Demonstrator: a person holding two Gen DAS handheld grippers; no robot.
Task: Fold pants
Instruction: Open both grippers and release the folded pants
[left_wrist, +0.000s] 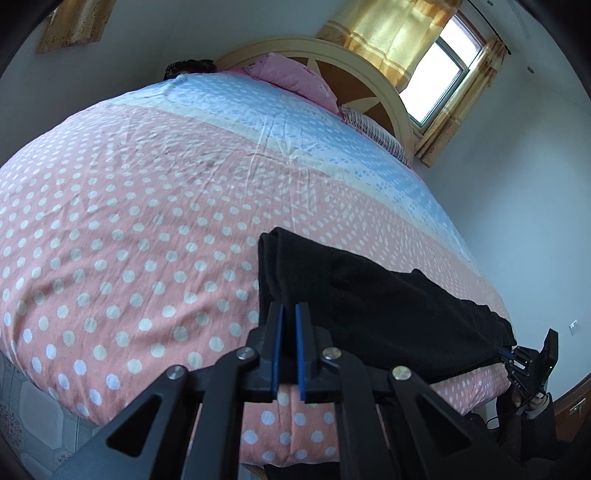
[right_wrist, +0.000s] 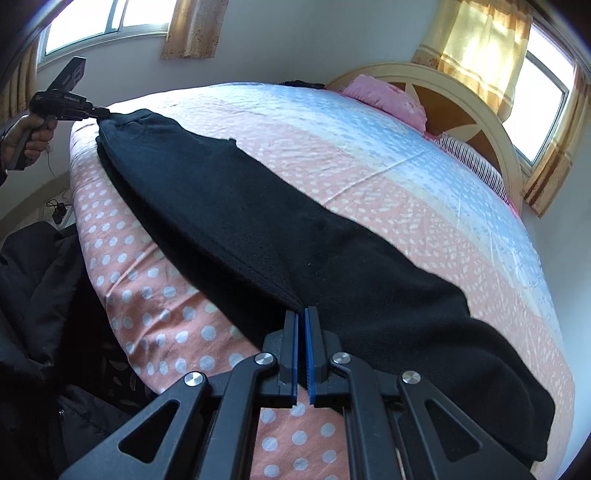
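Black pants (right_wrist: 280, 229) lie stretched along the near edge of the bed, folded lengthwise; they also show in the left wrist view (left_wrist: 376, 302). My left gripper (left_wrist: 289, 307) is nearly shut on one end of the pants, a narrow gap showing between its blue pads; it shows in the right wrist view (right_wrist: 98, 112) at the far end of the pants. My right gripper (right_wrist: 301, 310) is shut on the other end's edge, and shows in the left wrist view (left_wrist: 508, 354) at the far end.
The bed has a pink polka-dot and blue sheet (left_wrist: 147, 206). A pink pillow (left_wrist: 295, 79) and a striped pillow (left_wrist: 376, 133) lie by the cream headboard (right_wrist: 476, 103). Windows with yellow curtains (left_wrist: 399, 33) are behind. Dark clothing (right_wrist: 33, 295) is beside the bed.
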